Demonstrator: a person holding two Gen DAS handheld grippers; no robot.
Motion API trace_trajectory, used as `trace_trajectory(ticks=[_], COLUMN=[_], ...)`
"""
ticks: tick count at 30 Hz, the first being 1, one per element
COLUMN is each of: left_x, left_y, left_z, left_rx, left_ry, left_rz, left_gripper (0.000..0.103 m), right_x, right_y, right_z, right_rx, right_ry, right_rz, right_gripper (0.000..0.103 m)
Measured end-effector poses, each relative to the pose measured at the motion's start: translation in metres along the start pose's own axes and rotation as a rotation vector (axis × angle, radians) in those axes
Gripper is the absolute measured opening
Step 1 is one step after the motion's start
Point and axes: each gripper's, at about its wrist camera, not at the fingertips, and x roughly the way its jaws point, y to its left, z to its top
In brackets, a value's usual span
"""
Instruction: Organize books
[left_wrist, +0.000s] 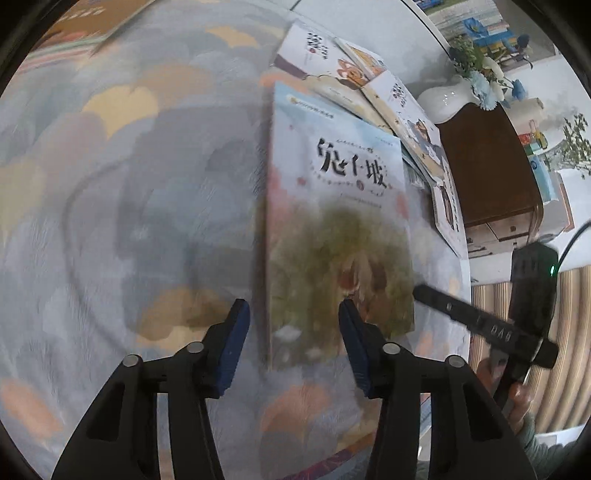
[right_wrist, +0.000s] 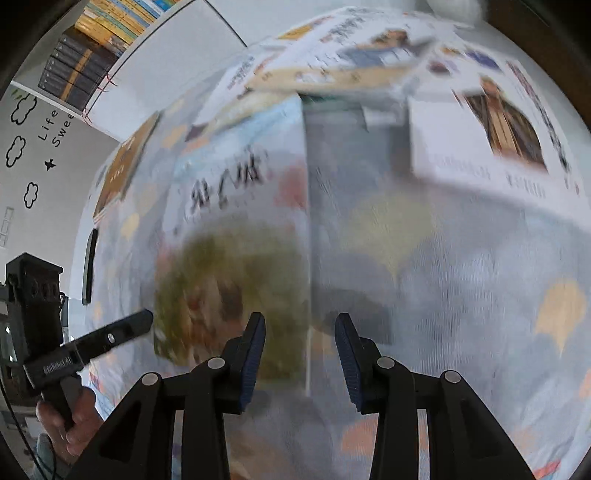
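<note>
A pale blue book with black Chinese title and a green picture (left_wrist: 332, 221) lies flat on the patterned tablecloth. My left gripper (left_wrist: 293, 310) is open, its jaws either side of the book's near left edge. The same book (right_wrist: 236, 236) shows blurred in the right wrist view, where my right gripper (right_wrist: 300, 325) is open over the book's near right edge. Several white picture books (left_wrist: 369, 85) lie overlapped beyond it; they also show in the right wrist view (right_wrist: 480, 140). The right gripper's body (left_wrist: 491, 325) appears at the book's right in the left wrist view.
A brown book (left_wrist: 85, 26) lies at the far left of the table. A white vase with flowers (left_wrist: 454, 96) and a dark wooden cabinet (left_wrist: 487, 162) stand beyond the table's right edge. A bookshelf (right_wrist: 96, 48) stands against the wall.
</note>
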Motion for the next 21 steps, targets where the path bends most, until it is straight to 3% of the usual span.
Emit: trace_trajectory(ticks=[2, 3, 5, 9, 10, 13, 14, 17, 19, 21], left_x=[0.001, 0.002, 0.004, 0.002, -0.002, -0.013, -0.017, -0.013, -0.001, 0.01], left_y=[0.002, 0.002, 0.002, 0.003, 0.003, -0.001, -0.007, -0.021, -0.022, -0.026], left_z=[-0.006, -0.008, -0.01, -0.013, -0.014, -0.013, -0.013, -0.01, -0.01, -0.011], left_rx=[-0.006, -0.006, -0.011, -0.06, -0.076, -0.135, -0.126, -0.068, -0.061, -0.048], left_ry=[-0.008, -0.012, -0.021, -0.037, -0.045, -0.058, -0.072, -0.08, -0.058, -0.046], left_rz=[0.007, 0.012, 0.003, -0.035, -0.073, -0.346, -0.373, -0.27, -0.172, -0.112], left_gripper=[0.036, 0.032, 0.03, 0.03, 0.03, 0.03, 0.03, 0.027, 0.014, 0.014], right_x=[-0.001, -0.002, 0.001, 0.006, 0.005, 0.005, 0.006, 0.006, 0.005, 0.005], right_y=[0.0, 0.003, 0.009, 0.008, 0.005, -0.003, -0.004, -0.007, -0.006, -0.006], right_z=[-0.016, -0.02, -0.025, -0.028, -0.028, -0.026, -0.026, -0.027, -0.028, -0.029], right_rx=[0.0, -0.016, -0.039, -0.024, -0.018, -0.001, 0.003, 0.013, 0.003, 0.0], right_ry=[-0.03, -0.054, -0.074, -0.08, -0.08, -0.065, -0.062, -0.06, -0.062, -0.063], right_rz=[0.008, 0.009, -0.008, 0.001, 0.013, 0.066, 0.076, 0.098, 0.099, 0.098], right_gripper=[0.037, 0.032, 0.025, 0.024, 0.024, 0.024, 0.024, 0.024, 0.024, 0.024])
